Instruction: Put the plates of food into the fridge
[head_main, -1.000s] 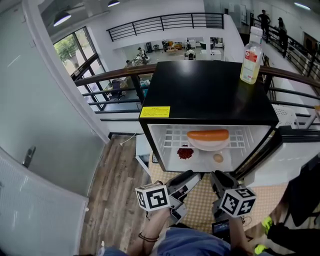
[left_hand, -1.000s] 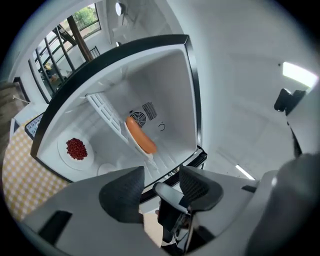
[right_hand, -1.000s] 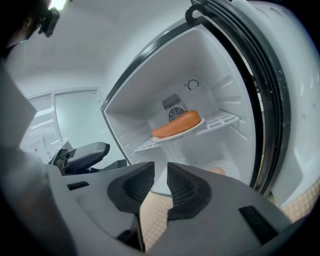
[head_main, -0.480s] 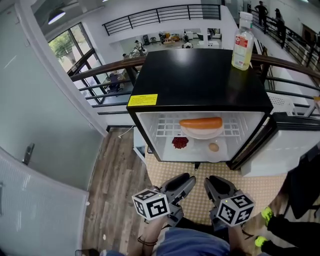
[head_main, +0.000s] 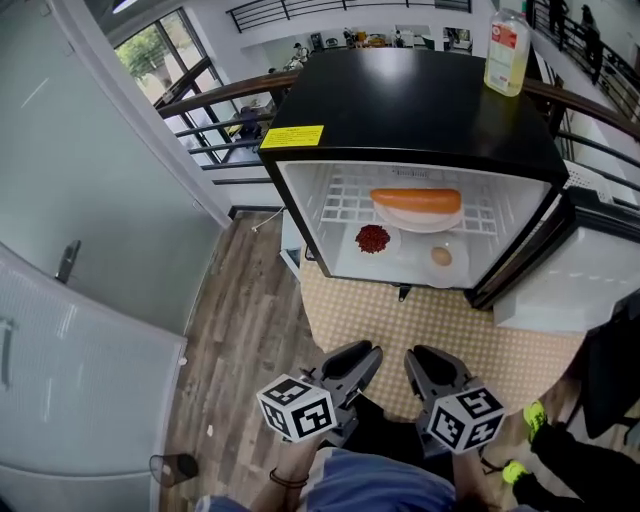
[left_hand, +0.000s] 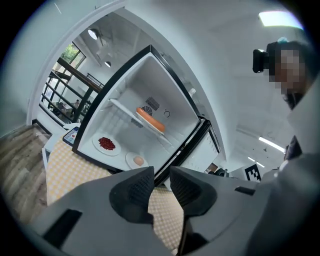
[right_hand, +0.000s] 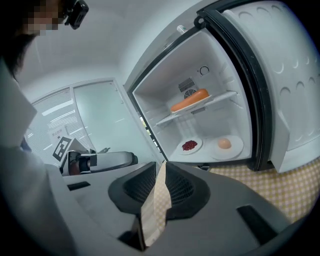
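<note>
— What has just changed?

— Your left gripper (head_main: 368, 353) has just been closing its jaws to a slim gap, with nothing between them. Your right gripper (head_main: 420, 356) is closed and empty too. Both have drawn back towards you. The food sits inside the open black-topped mini fridge (head_main: 420, 110): a white plate with a long orange sausage (head_main: 417, 203) on the far wire shelf, and below it a small plate of red bits (head_main: 373, 240) on the left and a plate with a brown egg (head_main: 441, 257) on the right. (Loading looks done; the door is yet to be shut.)

— And the room?

— There is a yellow checked mat (head_main: 450, 330) on the grey wood-plank floor (head_main: 240, 300), beside a balcony railing (head_main: 215, 95).
</note>
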